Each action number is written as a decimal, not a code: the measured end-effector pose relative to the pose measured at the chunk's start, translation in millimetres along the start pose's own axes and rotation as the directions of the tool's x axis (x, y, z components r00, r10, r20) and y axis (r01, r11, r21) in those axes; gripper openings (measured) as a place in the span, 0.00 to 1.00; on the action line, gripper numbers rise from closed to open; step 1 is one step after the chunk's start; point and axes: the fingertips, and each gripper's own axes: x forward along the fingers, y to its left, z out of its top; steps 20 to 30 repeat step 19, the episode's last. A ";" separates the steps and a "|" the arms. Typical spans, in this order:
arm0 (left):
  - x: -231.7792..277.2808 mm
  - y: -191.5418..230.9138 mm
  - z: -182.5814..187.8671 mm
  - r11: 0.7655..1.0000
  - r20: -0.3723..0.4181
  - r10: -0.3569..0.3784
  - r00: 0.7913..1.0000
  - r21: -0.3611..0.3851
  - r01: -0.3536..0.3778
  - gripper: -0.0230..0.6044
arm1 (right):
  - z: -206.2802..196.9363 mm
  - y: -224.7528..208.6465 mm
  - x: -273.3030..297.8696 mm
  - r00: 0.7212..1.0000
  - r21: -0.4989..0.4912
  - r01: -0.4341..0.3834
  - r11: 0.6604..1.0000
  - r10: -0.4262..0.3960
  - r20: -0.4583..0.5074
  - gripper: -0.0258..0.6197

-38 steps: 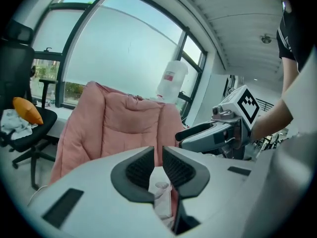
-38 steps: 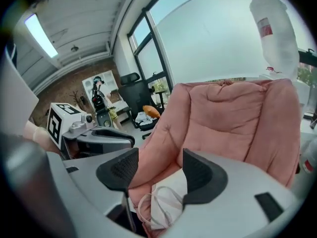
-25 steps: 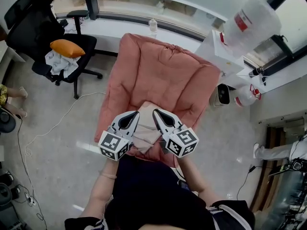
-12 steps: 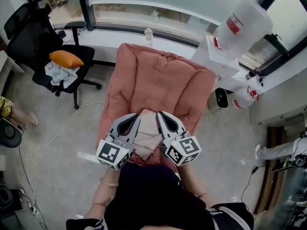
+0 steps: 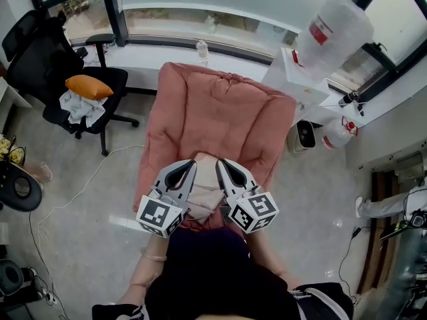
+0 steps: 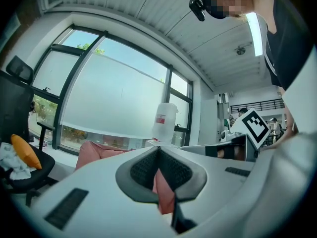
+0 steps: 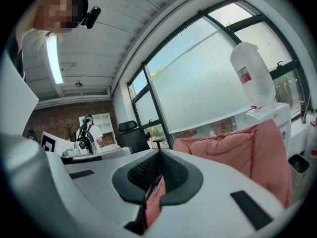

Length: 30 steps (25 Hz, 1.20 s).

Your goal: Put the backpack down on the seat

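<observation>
- Backpack (image 5: 203,191): pale pink, hanging between the two grippers in front of the person's body, over the front edge of the seat (image 5: 220,109) in the head view. Whether its bottom touches the cushion cannot be told.
- Left gripper (image 5: 189,165): jaws pinched tight on a fold of pink backpack fabric. In the left gripper view the fabric shows in the narrow slit between the ribbed pads (image 6: 141,170) and runs down below them.
- Right gripper (image 5: 220,163): jaws also closed on pink backpack fabric. The right gripper view shows a thin strip of it caught between the pads (image 7: 173,172).
- The two grippers sit close side by side with their tips angled toward each other, one on each side of the backpack's top.
- Seat: a salmon-pink padded armchair, its back toward the window and its cushion bare.
- Surroundings: a black office chair (image 5: 47,52) to the left holds an orange cushion (image 5: 88,86) and a white cloth (image 5: 79,103). A water dispenser (image 5: 303,79) with an inverted bottle (image 5: 333,29) stands to the right of the seat. A small bottle (image 5: 202,48) stands on the sill.
</observation>
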 end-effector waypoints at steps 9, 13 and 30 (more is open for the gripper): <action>3.5 -2.2 -7.2 1.000 -0.024 -0.007 1.000 0.000 0.007 0.07 | -4.6 -2.7 -0.8 1.000 0.005 0.007 1.000 -0.007 -0.012 0.09; 2.2 -4.3 -11.0 1.000 -0.036 -0.003 0.999 -0.003 0.003 0.07 | -6.4 -3.5 -4.0 1.000 0.018 0.006 1.000 -0.006 -0.014 0.09; 1.2 -1.9 -15.2 1.000 -0.042 0.006 0.999 -0.027 -0.007 0.07 | -11.8 -4.2 -4.2 0.999 0.020 0.006 1.000 -0.006 -0.033 0.09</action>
